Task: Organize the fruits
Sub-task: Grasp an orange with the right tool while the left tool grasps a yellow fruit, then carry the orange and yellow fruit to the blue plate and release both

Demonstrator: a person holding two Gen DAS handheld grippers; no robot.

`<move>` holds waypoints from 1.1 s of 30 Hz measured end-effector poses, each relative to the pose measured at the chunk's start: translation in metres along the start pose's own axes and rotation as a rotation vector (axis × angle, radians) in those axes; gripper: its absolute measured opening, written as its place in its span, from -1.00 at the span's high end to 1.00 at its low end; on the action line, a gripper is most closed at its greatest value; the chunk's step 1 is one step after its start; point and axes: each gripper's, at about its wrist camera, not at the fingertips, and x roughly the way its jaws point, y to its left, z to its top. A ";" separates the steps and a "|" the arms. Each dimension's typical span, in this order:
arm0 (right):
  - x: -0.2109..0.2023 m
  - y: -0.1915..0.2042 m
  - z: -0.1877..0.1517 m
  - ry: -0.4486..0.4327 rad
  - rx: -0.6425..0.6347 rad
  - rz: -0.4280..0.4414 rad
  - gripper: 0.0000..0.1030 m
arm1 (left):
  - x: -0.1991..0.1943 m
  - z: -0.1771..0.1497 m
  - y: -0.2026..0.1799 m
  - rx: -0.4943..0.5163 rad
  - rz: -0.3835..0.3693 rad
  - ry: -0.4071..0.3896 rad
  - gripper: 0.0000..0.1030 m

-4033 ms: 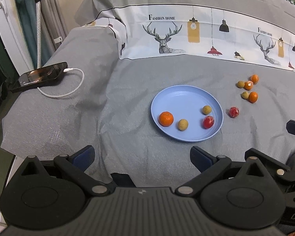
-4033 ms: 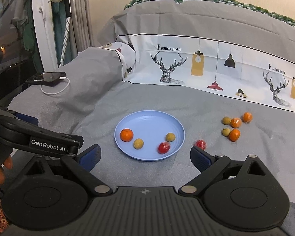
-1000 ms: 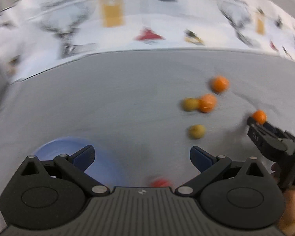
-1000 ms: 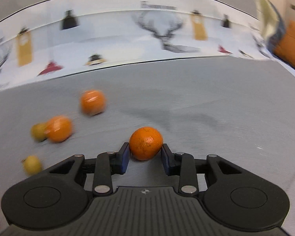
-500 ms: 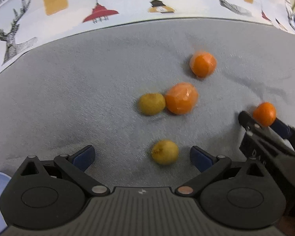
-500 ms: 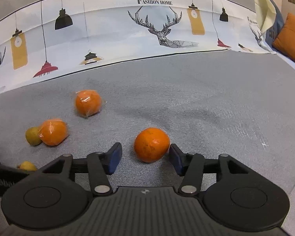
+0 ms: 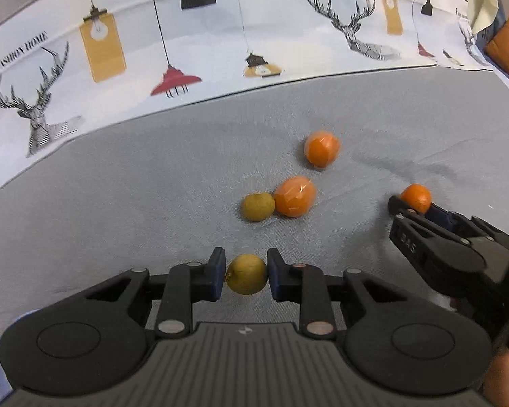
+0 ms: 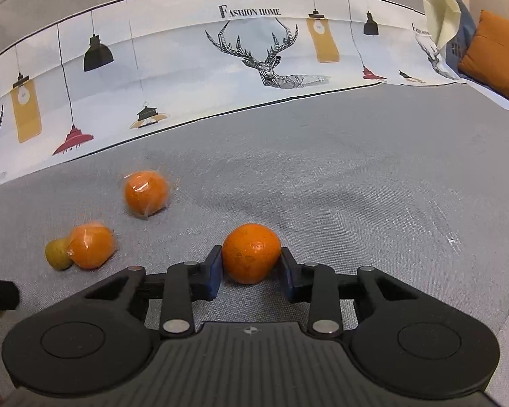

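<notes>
Yellow-green fruit (image 7: 247,274), small and nearly round with no marked long axis, sits low on the grey bedcover (image 7: 118,186), directly between the pads of my left gripper (image 7: 246,276). That claw is closed on it, both blue pads touching its sides. Bare orange (image 8: 251,257) lies likewise dead ahead of my right gripper (image 8: 251,269), resting on the cover; the jaws there are closing, and both pads meet the fruit's flanks.

Each fruit is thus centred on its own claw's line, so I judge the coming move to be a straight lift, not a reach.

Beyond my left claw, slightly right: a second yellow-green fruit (image 7: 258,206) touching a film-wrapped orange (image 7: 294,196); farther off, another wrapped orange (image 7: 322,149) stands apart. The right claw and its orange appear at the right edge of the left view. No plate is clearly in view. At the far side runs a printed white fabric band (image 8: 254,51) with deer and lamps.
</notes>
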 end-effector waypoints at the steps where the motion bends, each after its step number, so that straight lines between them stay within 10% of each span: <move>1: -0.002 -0.001 0.000 -0.008 0.005 0.004 0.31 | -0.007 0.000 0.002 -0.004 0.000 -0.004 0.43; 9: -0.061 0.009 0.005 -0.196 -0.094 0.103 0.31 | -0.096 -0.030 0.034 -0.028 0.079 -0.053 0.43; 23: -0.274 0.065 -0.064 -0.063 -0.325 0.588 0.31 | -0.223 -0.170 0.105 -0.122 0.197 0.035 0.43; 33: -0.362 0.100 -0.094 -0.140 -0.554 0.659 0.31 | -0.269 -0.237 0.109 -0.203 0.188 0.002 0.43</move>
